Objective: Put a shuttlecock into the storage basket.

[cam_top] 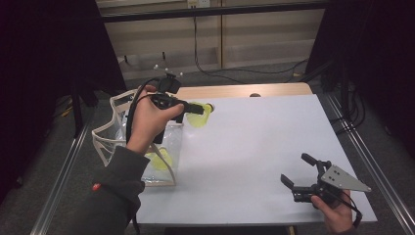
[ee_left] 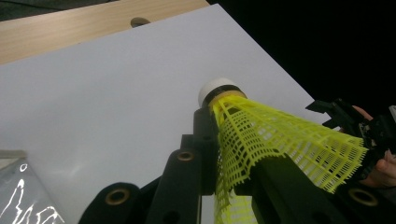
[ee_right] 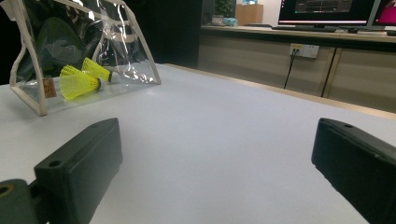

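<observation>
My left gripper [cam_top: 195, 108] is clamped on a yellow shuttlecock [ee_left: 261, 140] — the black pads pinch the mesh skirt, and the white cork tip points away from me over the white table [cam_top: 254, 147]. In the high view it hangs above the far left part of the table, just right of the clear bag [cam_top: 117, 137] with the cream trim. Two more yellow shuttlecocks [ee_right: 81, 79] lie inside that bag, seen through its clear wall from the right gripper view.

My right gripper [cam_top: 299, 172] rests low at the near right corner, jaws spread wide with nothing between them, well apart from the bag and the held shuttlecock.

Risks as I judge them:
- The grip is on the soft plastic skirt, not the cork. The mesh already looks squeezed between the pads; more pressure could crease it, less could let it slip and drop.
- If it falls cork-first it may bounce or roll toward the far wooden edge [cam_top: 244, 90].
- The bag stands unsupported at the left edge of the table — a brush from my forearm could tip it or push it off.
- The trailing cable on the left gripper runs close to the bag's trim and could snag it.
</observation>
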Available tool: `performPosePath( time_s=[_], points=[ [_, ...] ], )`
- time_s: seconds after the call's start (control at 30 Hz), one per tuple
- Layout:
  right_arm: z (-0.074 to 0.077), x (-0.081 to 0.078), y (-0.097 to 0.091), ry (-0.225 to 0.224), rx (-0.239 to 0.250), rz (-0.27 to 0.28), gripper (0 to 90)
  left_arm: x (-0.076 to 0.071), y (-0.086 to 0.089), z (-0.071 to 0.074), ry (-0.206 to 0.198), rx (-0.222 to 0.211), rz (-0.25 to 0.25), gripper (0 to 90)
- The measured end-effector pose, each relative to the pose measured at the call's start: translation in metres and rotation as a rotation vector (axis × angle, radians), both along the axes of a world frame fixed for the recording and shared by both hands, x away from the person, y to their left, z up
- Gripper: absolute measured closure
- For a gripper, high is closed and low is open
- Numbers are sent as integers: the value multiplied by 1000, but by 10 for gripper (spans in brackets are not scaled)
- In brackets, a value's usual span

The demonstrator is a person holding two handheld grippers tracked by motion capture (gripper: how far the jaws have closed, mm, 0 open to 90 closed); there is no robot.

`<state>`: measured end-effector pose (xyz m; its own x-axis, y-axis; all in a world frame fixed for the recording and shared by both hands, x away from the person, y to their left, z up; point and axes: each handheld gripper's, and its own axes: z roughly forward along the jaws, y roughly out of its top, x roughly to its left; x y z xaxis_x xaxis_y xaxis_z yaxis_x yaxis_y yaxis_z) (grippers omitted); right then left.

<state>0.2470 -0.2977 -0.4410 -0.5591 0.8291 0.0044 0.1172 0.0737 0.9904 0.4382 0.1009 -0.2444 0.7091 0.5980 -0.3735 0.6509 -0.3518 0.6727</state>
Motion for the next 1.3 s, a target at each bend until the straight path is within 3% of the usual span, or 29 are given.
performPosePath(
  time_s=[1.3],
  points=[
    [0,0,0,-2,1,-3,16,6,31,20,-12,21,38,842]
  ],
)
